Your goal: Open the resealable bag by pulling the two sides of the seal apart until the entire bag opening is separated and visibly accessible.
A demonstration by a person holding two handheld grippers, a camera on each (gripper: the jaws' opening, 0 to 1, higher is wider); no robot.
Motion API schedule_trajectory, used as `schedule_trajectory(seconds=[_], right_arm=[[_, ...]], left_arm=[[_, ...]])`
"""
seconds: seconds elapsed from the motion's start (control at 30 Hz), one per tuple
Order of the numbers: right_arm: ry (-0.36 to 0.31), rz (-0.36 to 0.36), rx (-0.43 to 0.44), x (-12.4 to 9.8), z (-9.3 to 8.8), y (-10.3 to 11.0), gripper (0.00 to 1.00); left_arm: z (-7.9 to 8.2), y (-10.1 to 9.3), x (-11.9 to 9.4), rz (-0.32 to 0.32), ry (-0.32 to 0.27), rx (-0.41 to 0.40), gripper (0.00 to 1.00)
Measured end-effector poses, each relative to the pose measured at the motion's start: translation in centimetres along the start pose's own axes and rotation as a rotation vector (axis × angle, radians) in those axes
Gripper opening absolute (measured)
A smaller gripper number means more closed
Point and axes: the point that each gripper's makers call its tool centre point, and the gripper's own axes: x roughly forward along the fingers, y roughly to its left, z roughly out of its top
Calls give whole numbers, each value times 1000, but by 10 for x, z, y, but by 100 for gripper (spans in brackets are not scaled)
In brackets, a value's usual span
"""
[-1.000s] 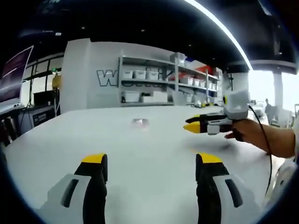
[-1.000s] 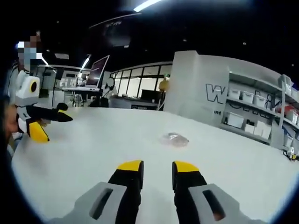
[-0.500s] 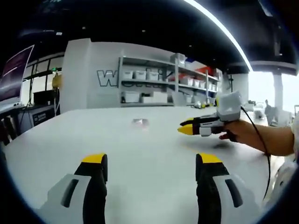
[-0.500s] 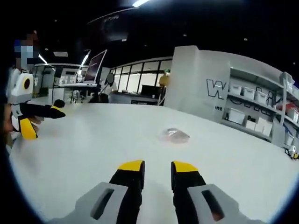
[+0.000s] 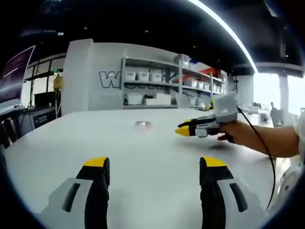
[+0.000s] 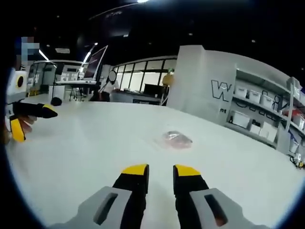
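Observation:
A small clear resealable bag (image 6: 173,139) with something pinkish inside lies flat on the white table (image 6: 95,143), ahead of my right gripper (image 6: 161,171). That gripper's yellow-tipped jaws stand a narrow gap apart with nothing between them. In the left gripper view the same bag (image 5: 142,125) is a small glint far across the table. My left gripper (image 5: 155,163) hovers over the table with its jaws wide open and empty. The right gripper (image 5: 183,130) comes in from the right in that view, held in a hand, pointing toward the bag. The left gripper (image 6: 28,114) appears at the left edge of the right gripper view.
Shelves with white bins (image 5: 157,88) stand behind the table against a grey wall with large letters. A monitor and desks (image 6: 95,71) stand at the far left of the room. A cable (image 5: 259,143) trails from the right gripper along the person's forearm.
In the left gripper view the right gripper has moved leftward across the table, toward the bag. In the right gripper view the bag sits slightly closer. The left gripper has held still.

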Motion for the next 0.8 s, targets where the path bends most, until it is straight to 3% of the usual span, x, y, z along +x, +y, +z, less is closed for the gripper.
schedule_trajectory(seconds=[0.8], right_arm=[[37, 13, -89, 54, 5, -6, 16]], left_arm=[[-1, -1, 1, -5, 13, -8, 77]])
